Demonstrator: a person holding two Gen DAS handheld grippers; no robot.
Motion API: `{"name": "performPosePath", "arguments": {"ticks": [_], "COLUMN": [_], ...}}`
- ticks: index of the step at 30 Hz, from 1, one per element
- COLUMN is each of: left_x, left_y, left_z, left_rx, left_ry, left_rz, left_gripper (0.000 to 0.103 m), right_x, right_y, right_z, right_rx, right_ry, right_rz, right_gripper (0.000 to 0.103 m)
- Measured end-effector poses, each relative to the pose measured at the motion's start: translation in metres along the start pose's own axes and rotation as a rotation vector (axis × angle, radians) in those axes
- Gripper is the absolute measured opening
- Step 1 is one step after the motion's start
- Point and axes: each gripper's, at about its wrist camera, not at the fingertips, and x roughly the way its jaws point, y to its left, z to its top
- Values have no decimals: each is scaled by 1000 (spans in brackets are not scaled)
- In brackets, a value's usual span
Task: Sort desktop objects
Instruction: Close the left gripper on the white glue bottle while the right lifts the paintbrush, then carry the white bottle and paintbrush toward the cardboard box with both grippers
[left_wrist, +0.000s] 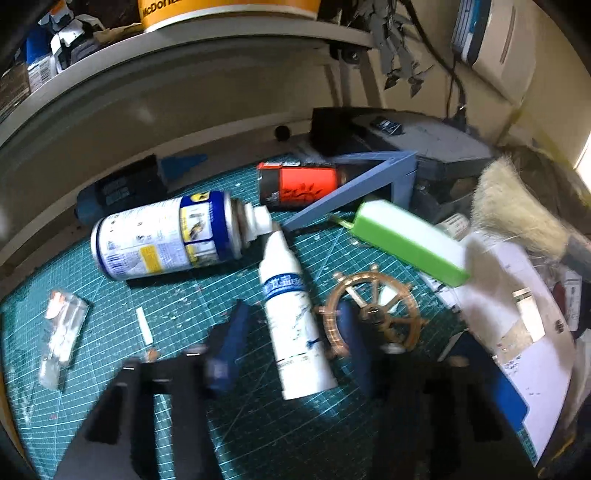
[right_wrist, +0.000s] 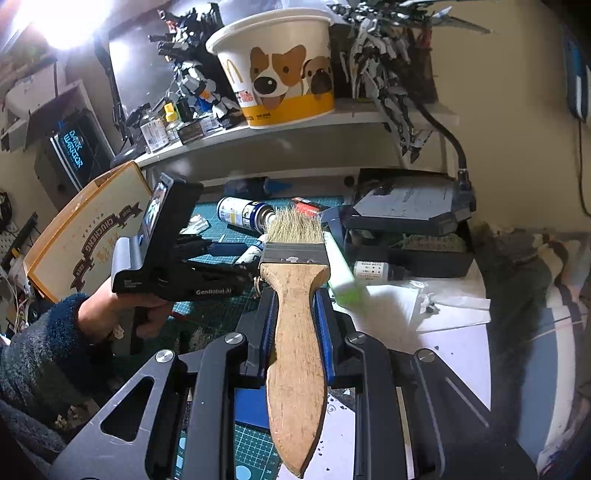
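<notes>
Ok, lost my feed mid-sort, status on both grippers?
Right gripper shut on paintbrush. Left gripper straddles white bottle; pads not visibly pressing. Ship's wheel close by right finger.

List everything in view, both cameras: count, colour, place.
cutting mat: 1, green, desk top
spray can: 1, white and blue, lying on the mat, left
bottle: 1, white with a blue label, lying on the mat
ship's wheel: 1, brown, on the mat right of the bottle
red can: 1, red and black, lying at the mat's far edge
green block: 1, green and white, right of the mat
bucket: 1, white and yellow, on the shelf
brush: 1, wooden handle, pale bristles, in the right tool
left tool: black, blue pads, open around the bottle
right tool: black, blue pads, clamped on the brush
</notes>
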Motion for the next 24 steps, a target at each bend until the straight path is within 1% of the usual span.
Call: {"name": "performPosePath", "arguments": {"ticks": [1, 3, 5, 11, 16, 24], "left_x": [-1, -4, -10, -47, -77, -147], "left_y": [0, -1, -2, -8, -6, -6], "left_z": [0, 0, 0, -3, -5, -18], "left_rx": [-4, -8, -8, 28, 43, 58], "left_ry": [-3, -13, -33, -133, -188, -312], "left_rz": [-11, -18, -21, 20, 38, 101], "left_gripper": [31, 23, 23, 23, 23, 23], "right_x": [0, 0, -2, -8, -15, -37], "right_y": [-1, -4, -4, -3, 2, 24], "right_z": [0, 0, 0, 0, 3, 10], "right_rx": [3, 9, 10, 10, 11, -3], "right_ry": [0, -2, -6, -20, -43, -101], "right_rz": [-3, -3, -2, -6, -6, -17], "right_gripper": [20, 20, 20, 20, 20, 20]}}
